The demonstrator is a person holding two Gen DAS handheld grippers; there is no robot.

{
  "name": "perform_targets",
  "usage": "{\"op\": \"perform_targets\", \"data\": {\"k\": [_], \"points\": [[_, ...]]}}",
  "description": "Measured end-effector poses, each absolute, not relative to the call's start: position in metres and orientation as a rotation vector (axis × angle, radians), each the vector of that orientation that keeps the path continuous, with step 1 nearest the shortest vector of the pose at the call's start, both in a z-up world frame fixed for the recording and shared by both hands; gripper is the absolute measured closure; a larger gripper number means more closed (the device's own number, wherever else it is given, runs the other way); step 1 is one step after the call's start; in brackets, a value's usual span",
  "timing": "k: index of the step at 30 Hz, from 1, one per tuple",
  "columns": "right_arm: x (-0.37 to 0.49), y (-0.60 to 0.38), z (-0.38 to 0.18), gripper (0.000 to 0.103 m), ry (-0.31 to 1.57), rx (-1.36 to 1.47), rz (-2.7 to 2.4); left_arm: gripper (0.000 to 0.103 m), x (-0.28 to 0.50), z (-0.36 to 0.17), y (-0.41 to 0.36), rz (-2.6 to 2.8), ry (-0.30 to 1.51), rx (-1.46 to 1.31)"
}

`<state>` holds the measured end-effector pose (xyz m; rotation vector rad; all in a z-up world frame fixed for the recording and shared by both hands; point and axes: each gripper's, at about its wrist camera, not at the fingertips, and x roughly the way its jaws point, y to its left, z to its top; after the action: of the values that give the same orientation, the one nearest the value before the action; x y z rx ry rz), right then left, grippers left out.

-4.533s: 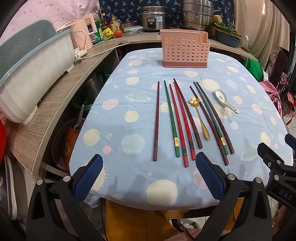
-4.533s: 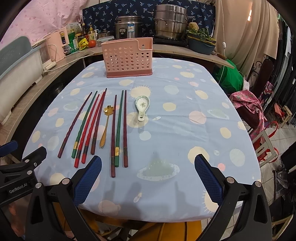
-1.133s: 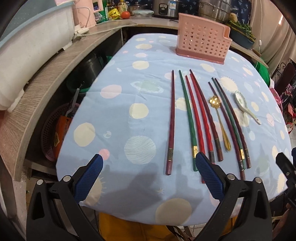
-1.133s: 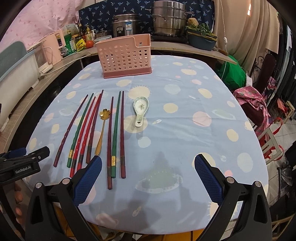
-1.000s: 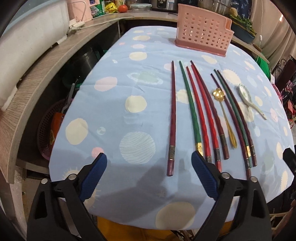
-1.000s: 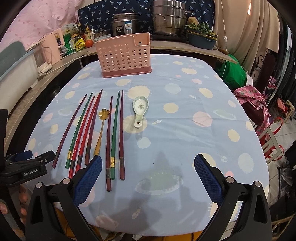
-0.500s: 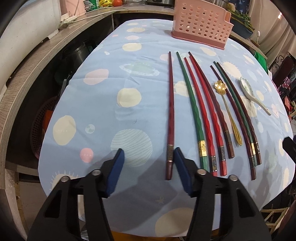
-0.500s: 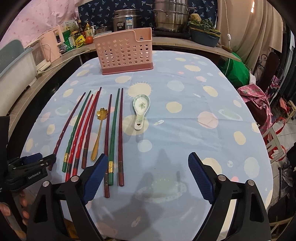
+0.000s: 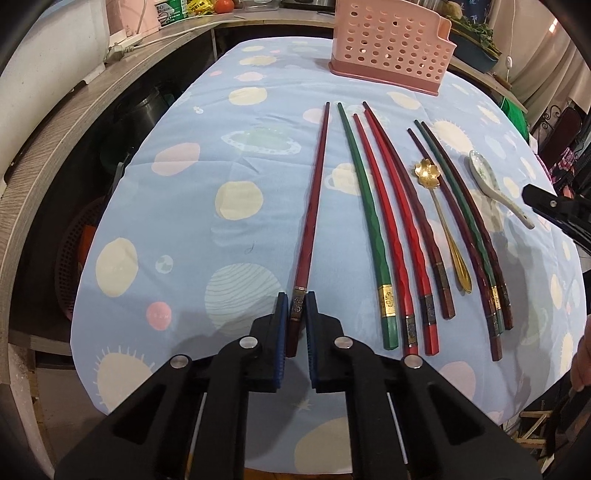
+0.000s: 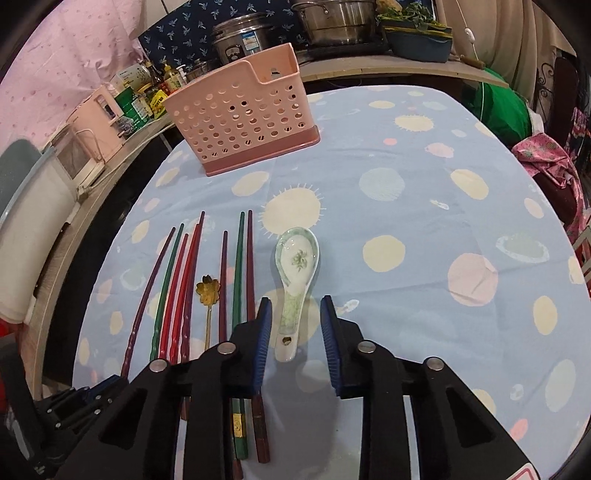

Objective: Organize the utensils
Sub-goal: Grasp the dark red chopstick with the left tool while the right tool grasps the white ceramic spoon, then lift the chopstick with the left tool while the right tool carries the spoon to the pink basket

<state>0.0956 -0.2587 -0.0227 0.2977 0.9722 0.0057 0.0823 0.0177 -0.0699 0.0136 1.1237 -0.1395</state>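
Now my left tongs [image 9: 296, 314] clenched on leftmost dark-red chopstick [image 9: 312, 206] at lower centre; right tongs [image 10: 295, 317] released, straddling white ceramic spoon [image 10: 296, 275]. Pink perforated basket [image 10: 240, 114] upper left apparently unfilled; everything left.

A blue spotted tablecloth [image 10: 424, 192] is covering the worktop. Behind it, a rice cooker [image 10: 242, 37] and a steel pot [image 10: 336, 16] are sitting on the far counter, with bottles [image 10: 168, 79] clustering to the left. A green bag [image 10: 506, 107] is lying at far right.
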Motion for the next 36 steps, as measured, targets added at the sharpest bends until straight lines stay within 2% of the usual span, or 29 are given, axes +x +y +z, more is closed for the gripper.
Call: {"op": "perform_targets", "data": {"k": [5, 19, 23, 30, 36], "points": [[0.105, -0.261, -0.043, 0.090, 1.027, 0.339, 0.023, 0.094, 0.083, -0.070, 0.017, -0.134, 1.128, 0.019], [0.101, -0.247, -0.058, 0.090, 1.030, 0.268, 0.032, 0.094, 0.086, -0.070, 0.015, -0.129, 1.132, 0.026], [0.100, -0.250, -0.059, 0.094, 1.028, 0.281, 0.030, 0.094, 0.087, -0.070, 0.015, -0.131, 1.132, 0.019], [0.093, -0.256, -0.045, 0.096, 1.011, 0.289, 0.018, 0.096, 0.088, -0.062, 0.018, -0.139, 1.115, -0.008], [0.085, -0.266, -0.017, 0.096, 0.956, 0.294, 0.002, 0.096, 0.088, -0.034, 0.023, -0.144, 1.056, -0.037]]}}
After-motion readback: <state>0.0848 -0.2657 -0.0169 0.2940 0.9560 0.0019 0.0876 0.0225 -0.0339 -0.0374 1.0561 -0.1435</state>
